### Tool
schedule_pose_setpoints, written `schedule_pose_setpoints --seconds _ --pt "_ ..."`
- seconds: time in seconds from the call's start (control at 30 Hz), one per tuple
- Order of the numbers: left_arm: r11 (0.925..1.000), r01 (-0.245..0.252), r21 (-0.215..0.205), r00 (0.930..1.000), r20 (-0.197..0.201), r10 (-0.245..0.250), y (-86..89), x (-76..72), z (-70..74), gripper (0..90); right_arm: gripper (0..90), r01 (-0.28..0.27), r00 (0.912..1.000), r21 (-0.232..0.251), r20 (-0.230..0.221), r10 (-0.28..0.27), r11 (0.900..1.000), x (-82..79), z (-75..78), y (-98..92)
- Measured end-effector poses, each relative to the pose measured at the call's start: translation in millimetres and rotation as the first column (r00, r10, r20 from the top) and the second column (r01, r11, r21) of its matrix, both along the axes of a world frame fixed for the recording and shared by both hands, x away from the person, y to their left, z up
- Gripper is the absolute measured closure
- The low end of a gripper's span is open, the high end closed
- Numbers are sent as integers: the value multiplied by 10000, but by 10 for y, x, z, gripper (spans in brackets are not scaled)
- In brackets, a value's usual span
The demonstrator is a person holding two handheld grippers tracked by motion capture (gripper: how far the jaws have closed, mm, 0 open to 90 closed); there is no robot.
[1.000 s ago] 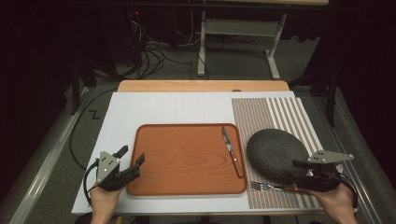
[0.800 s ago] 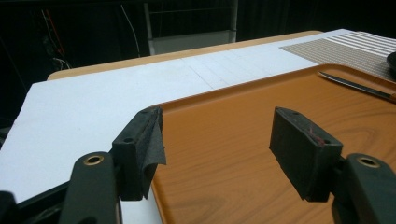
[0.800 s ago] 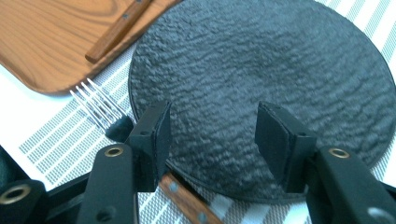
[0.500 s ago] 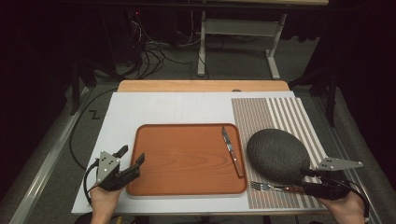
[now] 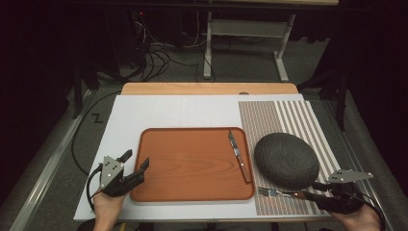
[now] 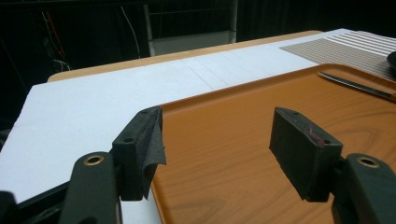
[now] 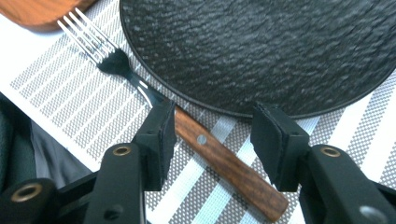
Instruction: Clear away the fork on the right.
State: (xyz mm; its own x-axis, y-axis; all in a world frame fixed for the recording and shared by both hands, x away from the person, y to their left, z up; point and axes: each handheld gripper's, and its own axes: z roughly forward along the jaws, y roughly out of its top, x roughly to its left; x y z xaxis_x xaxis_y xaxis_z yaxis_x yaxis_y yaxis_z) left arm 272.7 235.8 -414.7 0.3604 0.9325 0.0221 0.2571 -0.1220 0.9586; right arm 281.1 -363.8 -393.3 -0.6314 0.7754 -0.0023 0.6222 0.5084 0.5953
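right tool: spread around the fork's wooden handle, pads not pinching it yet. The jaws have just been closing, with the handle between them, nearer the left pad.

left tool: spread, nothing between the pads, parked over the lower left corner of the orange tray.

where the fork is: lower right of the high view, flat on the striped placemat, just beside the near rim of the dark plate. In the right gripper view the neck looks tucked right at the plate's edge; can't tell if it touches.

which way it points: in the high view the long axis runs roughly left-right along the bottom of the mat, tines toward the tray, wooden end toward the right hand. In the right gripper view it's a diagonal, tines upper left, handle end lower right.

how I'd do the grab: centre the handle between the pads first, squeeze across the wood near the rivet rather than the skinny metal neck, keep the pads low to the mat, then lift straight up so it doesn't clip the plate.

other stuff: a knife lies on the right side of the tray, all on the white worktop.
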Motion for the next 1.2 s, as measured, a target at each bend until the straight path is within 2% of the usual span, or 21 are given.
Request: schedule_pose_setpoints --seconds 0.4,0.5,0.63,0.77,0.9,1.03,1.2 --pt "10000 17 -3 10000 4 -17 -1 4 -1 349 537 -177 9989 -467 -450 156 9988 -4 -89 -5" --pt "10000 14 -1 10000 0 -14 -1 5 -1 348 527 -243 9981 -409 -573 220 9989 15 -101 -1" --pt "10000 13 -3 10000 8 -13 0 2 0 348 520 -364 9975 -804 -632 313 9961 31 -120 29" --pt "10000 16 -6 10000 8 -16 0 3 0 348 530 -484 9957 -840 -825 415 9953 48 -151 52" --pt "10000 16 -3 10000 9 -16 -1 4 -1 348 543 -568 9955 -1019 -818 486 9932 57 -162 71" --pt "10000 24 21 10000 1 -24 -2 4 -1 348 565 -792 9946 -1130 -763 708 9904 57 -158 99" --pt "10000 33 23 10000 -3 -33 -2 3 -1 349 616 -1332 9884 -1105 -880 1238 9849 60 -155 160"
